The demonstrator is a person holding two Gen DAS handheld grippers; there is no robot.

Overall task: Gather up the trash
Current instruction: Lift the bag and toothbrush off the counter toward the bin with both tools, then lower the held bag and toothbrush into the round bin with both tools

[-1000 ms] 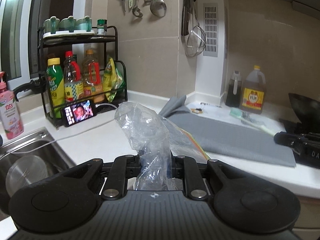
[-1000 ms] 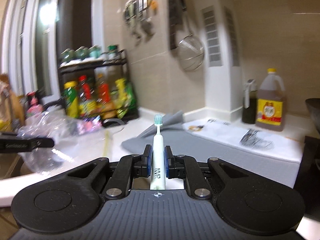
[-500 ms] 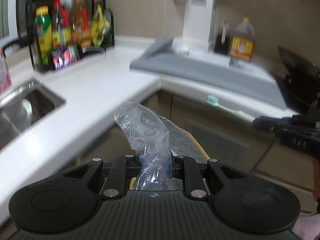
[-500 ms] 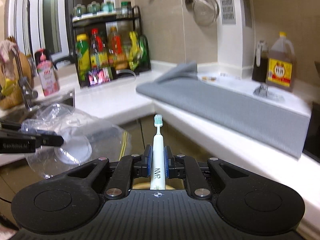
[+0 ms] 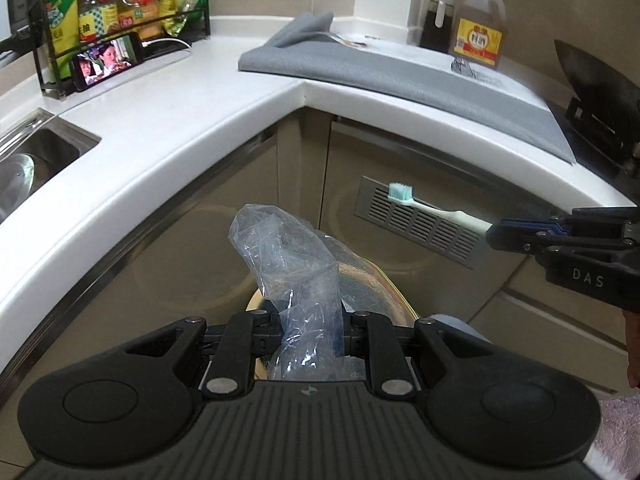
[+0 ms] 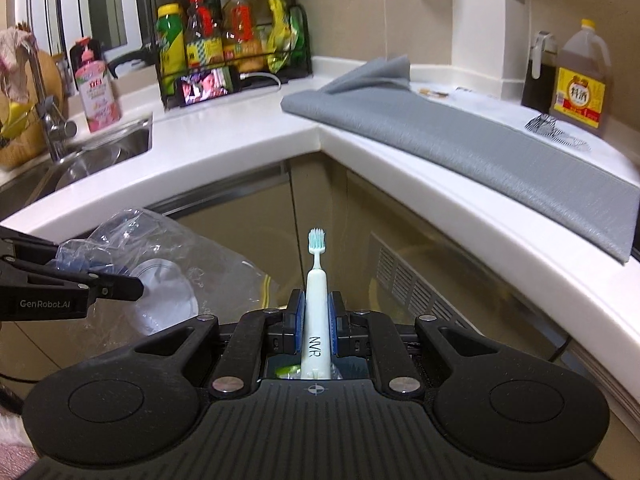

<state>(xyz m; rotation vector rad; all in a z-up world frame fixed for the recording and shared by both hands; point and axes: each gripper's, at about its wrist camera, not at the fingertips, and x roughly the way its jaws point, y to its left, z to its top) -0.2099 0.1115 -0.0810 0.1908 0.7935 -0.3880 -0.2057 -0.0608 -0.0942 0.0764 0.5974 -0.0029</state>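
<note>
My left gripper is shut on a crumpled clear plastic bag, which stands up from between its fingers. In the right wrist view the same bag hangs to the left from the left gripper, with a white disc inside. My right gripper is shut on the handle of a pale green toothbrush, bristles pointing away. From the left wrist view the toothbrush sticks out leftward from the right gripper. Both grippers are below the counter edge, in front of the corner cabinet. A pale yellow rim shows under the bag.
A white corner countertop curves around above, with a grey mat on its right arm. A sink lies left. A bottle rack, a phone, an oil jug and a wok stand on it. A vent grille sits in the cabinet door.
Both grippers have dropped from counter height to below the counter edge and tilted downward. The bag and the toothbrush stay gripped as before.
</note>
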